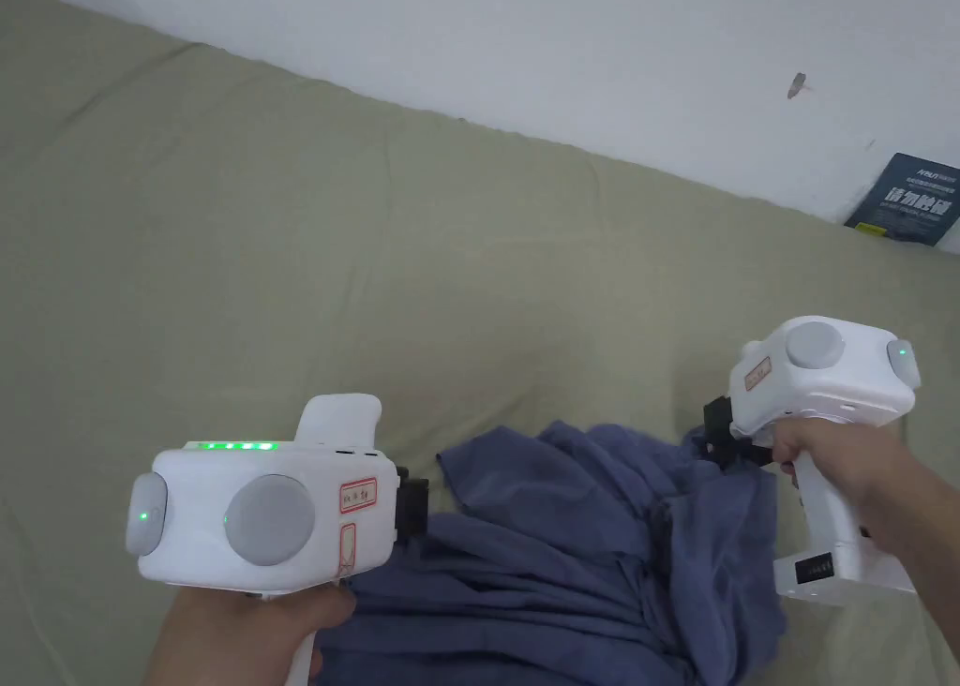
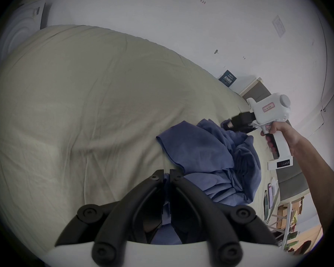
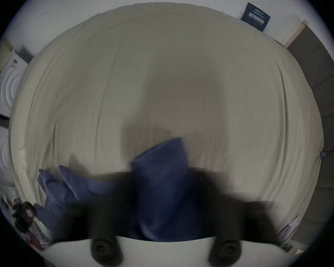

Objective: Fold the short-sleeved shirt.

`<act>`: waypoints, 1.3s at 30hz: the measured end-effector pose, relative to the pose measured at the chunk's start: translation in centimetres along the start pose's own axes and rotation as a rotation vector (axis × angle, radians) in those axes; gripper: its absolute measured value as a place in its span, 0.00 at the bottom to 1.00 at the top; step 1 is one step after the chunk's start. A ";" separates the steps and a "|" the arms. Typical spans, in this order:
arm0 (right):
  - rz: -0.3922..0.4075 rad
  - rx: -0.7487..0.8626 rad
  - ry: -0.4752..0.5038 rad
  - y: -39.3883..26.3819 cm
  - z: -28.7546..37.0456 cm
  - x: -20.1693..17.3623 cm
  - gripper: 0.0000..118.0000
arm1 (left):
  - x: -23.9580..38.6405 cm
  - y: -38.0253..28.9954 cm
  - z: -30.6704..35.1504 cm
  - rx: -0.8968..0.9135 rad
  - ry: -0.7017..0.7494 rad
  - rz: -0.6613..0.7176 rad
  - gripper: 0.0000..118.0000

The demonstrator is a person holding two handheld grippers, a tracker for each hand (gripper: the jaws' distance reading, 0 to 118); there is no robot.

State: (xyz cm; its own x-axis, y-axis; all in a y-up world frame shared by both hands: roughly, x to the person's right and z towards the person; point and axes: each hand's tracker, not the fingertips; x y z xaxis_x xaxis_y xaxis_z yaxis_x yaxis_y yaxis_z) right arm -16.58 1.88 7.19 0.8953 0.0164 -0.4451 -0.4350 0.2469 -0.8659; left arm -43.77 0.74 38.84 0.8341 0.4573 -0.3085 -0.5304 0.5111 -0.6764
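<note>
A crumpled blue short-sleeved shirt lies bunched on the beige bed sheet near the front edge. My left gripper is at the shirt's left edge. In the left gripper view its jaws are pressed together, with blue cloth showing between them lower down. My right gripper is at the shirt's far right corner, where the cloth rises toward it. In the right gripper view a flap of shirt stands between the blurred jaws, whose gap I cannot make out.
The wide beige sheet stretches away to a white wall. A dark blue printed card leans on the wall at the right. White appliances stand past the bed's far left, and a grey padded panel at its right.
</note>
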 end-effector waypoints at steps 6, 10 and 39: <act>-0.014 0.150 0.065 -2.4 4.8 0.9 0.07 | -0.5 -0.1 -0.5 0.057 0.010 0.005 0.05; -0.060 0.316 0.154 -4.1 11.2 3.1 0.07 | 0.5 0.3 2.0 0.119 -0.036 0.035 0.05; -0.118 1.066 0.202 -9.5 45.0 10.0 0.07 | 14.2 19.2 29.2 0.676 -0.163 -0.045 0.04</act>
State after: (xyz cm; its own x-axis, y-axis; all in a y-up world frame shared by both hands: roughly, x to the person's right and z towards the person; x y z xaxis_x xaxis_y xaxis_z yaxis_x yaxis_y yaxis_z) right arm 0.82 43.28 21.19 0.8512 -0.1979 -0.4861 0.0463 0.9509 -0.3060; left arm -46.54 38.25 41.01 0.8524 0.5010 -0.1500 -0.5176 0.8491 -0.1053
